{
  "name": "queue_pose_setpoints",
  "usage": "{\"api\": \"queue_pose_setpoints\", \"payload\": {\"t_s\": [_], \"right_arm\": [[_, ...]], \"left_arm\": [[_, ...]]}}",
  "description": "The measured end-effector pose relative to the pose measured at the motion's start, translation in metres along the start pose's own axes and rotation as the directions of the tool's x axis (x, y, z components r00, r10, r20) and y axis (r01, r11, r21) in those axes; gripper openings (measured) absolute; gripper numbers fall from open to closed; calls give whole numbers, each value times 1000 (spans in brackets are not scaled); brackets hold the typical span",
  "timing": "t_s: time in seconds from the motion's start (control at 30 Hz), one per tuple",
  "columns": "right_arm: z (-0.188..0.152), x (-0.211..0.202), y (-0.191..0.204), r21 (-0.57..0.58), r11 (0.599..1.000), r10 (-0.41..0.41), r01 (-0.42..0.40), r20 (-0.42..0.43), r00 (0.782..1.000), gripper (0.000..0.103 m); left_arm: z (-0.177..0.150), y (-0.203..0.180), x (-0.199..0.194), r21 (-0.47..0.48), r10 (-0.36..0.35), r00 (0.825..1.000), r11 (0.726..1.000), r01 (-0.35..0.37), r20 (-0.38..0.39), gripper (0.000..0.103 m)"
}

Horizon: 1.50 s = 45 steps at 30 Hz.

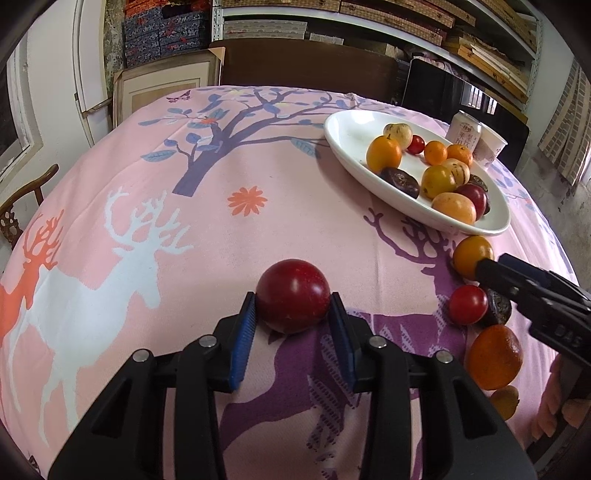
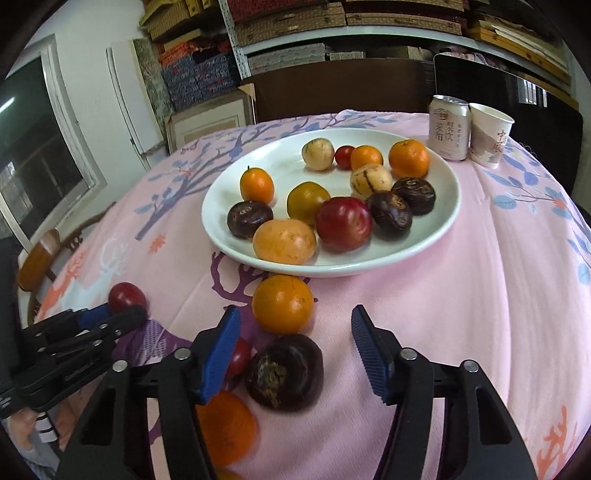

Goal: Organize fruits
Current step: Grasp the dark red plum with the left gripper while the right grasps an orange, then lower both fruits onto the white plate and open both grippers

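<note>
We see a pink tablecloth printed with deer and branching trees covering the table. Toward one o'clock on it stands a pale drink can with dark lettering, and just beside it, at its right, a white paper cup. Beyond the table, at twelve o'clock, metal shelves hold stacked woven boxes. At nine o'clock we see a brown wooden chair and a window.

Both grippers are chunky matte black plastic with ribbed blue pads lining the fingers and round silver screws at the joints. The right gripper, out at 3 o'clock in the left view, has raised lettering on its side, and bare skin shows just below it.
</note>
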State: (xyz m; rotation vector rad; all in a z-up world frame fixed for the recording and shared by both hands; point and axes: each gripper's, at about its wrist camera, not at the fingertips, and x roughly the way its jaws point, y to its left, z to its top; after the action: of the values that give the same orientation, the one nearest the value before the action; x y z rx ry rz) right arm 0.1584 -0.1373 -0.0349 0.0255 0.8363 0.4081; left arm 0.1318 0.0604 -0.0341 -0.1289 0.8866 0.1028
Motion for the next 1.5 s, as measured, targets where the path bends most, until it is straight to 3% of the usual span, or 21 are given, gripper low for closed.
{"api": "queue_pose_setpoints", "payload": {"t_s": [0.1,0.17,0.33,0.47,0.57,0.67,0.8,0.9,1.0,1.03,1.07,1.1,1.13,1.2,1.3,1.4,1.5], "right_arm": [[4,11,-1,14,1000,18,-18,-21,1000,51],[4,13,-1,20,998,61,-60,-29,998,38],[-3,-1,2,-11,997,75,-76,-14,997,37],[-12,-39,-6,5,995,103,-103,62,993,37],[-14,-65,-23,58,995,77,-85,140,987,37],[-8,-76,-40,123,989,60,-83,182,981,37],[21,-74,-51,142,988,33,-60,189,981,37],[50,-63,-50,123,992,5,-30,197,980,37],[69,-43,-52,145,988,27,-56,199,980,38],[74,-33,-55,165,983,45,-78,197,979,40],[75,-25,-57,185,977,67,-105,199,978,48],[74,-18,-61,213,969,78,-122,204,976,64],[73,-11,-63,223,967,81,-124,190,978,66],[71,-6,-64,197,975,67,-100,170,983,66],[67,-14,-70,219,971,50,-93,192,980,66],[61,-23,-76,233,968,47,-96,208,977,68],[52,-28,-80,249,965,30,-83,210,977,70]], "left_arm": [[1,-2,1,6,6,1000,1000,-6,-1,38],[1,-2,2,8,8,1000,1000,-8,-3,38],[1,0,2,1,-12,1000,1000,12,0,38],[-1,-7,-4,18,-52,999,999,51,18,38],[2,-25,-17,72,-82,995,994,78,64,38],[23,-43,-22,89,-123,990,989,116,75,38],[64,-70,-21,136,-111,986,986,94,124,38],[92,-81,-8,124,-122,983,987,105,134,38],[107,-87,12,106,-131,983,987,117,129,38],[109,-87,20,97,-134,983,988,122,128,46],[110,-86,25,94,-133,983,988,122,128,63],[110,-85,29,98,-124,982,989,111,140,70],[109,-84,31,106,-110,981,990,94,158,76],[111,-81,34,105,-97,983,991,81,157,76],[111,-71,37,58,-135,983,990,129,123,76],[106,-67,33,49,-118,986,992,112,121,76],[90,-60,22,48,-95,986,995,90,134,84]]}}
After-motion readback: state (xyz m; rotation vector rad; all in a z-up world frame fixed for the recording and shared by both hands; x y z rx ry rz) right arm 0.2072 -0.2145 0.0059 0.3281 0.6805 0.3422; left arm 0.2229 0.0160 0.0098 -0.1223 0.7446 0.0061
